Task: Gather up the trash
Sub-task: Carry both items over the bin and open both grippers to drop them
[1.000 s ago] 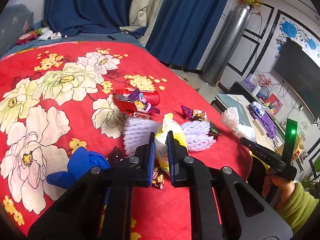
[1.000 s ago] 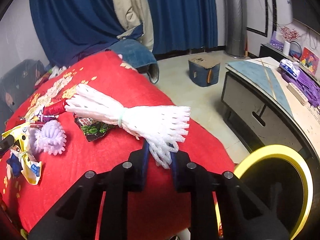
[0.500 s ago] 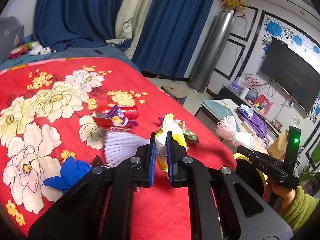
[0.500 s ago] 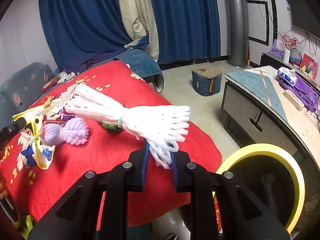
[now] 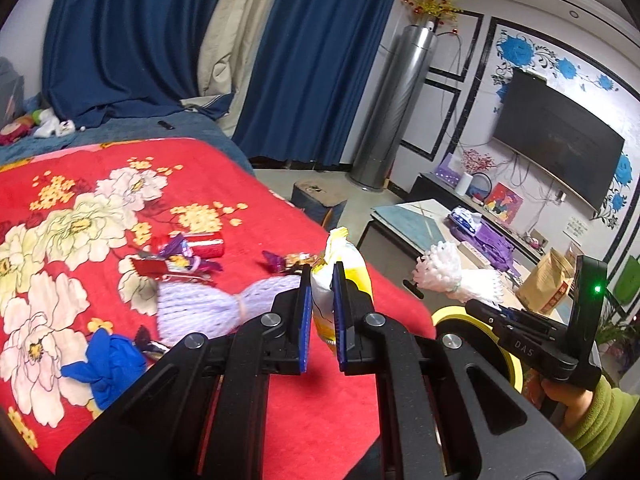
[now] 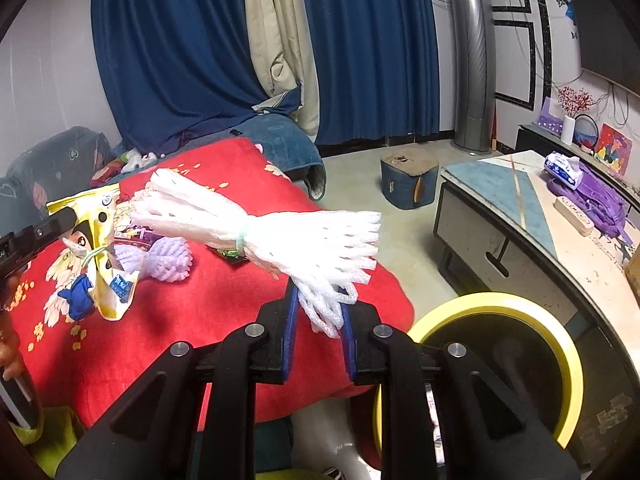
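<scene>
Bin (image 6: 496, 304) with the yellow rim sits low and near on the right, just off the bed's (image 6: 224, 300) edge, so your right tongs (image 6: 318, 312), clamped on the white foam net (image 6: 296, 240), are nearer it than your left tongs (image 5: 321, 292), pinching the yellow snack bag (image 5: 340, 264).

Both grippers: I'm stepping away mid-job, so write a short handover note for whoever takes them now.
Left gripper: shut on the yellow snack bag, lifted off the red blanket.
Right gripper: shut on the white foam net, near the yellow-rimmed bin.
Done: both pieces picked up, neither binned.
Left: drop both in, then collect the purple foam net, wrappers and blue cloth.
</scene>
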`<action>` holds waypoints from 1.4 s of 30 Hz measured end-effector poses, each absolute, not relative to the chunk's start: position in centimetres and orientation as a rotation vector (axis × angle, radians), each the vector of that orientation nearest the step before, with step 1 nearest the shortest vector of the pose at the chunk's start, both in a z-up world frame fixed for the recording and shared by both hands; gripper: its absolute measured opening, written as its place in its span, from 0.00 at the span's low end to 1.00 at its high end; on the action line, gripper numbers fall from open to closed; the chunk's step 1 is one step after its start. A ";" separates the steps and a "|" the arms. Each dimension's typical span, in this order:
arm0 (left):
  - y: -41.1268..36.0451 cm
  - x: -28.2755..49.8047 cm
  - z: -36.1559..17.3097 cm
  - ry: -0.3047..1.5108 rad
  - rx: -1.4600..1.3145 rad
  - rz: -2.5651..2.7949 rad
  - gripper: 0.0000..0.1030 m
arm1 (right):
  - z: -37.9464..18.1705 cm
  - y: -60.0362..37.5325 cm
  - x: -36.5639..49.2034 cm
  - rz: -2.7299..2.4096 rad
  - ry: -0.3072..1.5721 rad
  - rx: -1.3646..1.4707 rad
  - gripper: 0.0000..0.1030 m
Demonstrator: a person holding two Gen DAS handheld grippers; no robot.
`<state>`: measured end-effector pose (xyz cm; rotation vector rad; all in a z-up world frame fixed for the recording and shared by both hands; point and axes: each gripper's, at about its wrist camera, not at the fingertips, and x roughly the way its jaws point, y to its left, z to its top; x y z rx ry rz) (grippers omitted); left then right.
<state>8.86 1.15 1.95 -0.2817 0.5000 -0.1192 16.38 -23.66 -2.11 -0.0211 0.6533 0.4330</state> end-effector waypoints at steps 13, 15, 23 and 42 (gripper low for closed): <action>-2.0 10.2 2.3 0.490 -0.242 -0.185 0.05 | -1.2 -27.6 15.0 0.347 0.637 0.017 0.18; -2.7 10.4 2.3 0.490 -0.235 -0.199 0.05 | -1.2 -28.4 14.8 0.327 0.639 0.021 0.18; -6.0 11.3 2.1 0.489 -0.192 -0.268 0.05 | -1.9 -32.0 14.5 0.241 0.658 0.059 0.18; -15.2 13.0 0.5 0.506 -0.079 -0.443 0.05 | -4.7 -39.2 14.1 0.039 0.716 0.154 0.20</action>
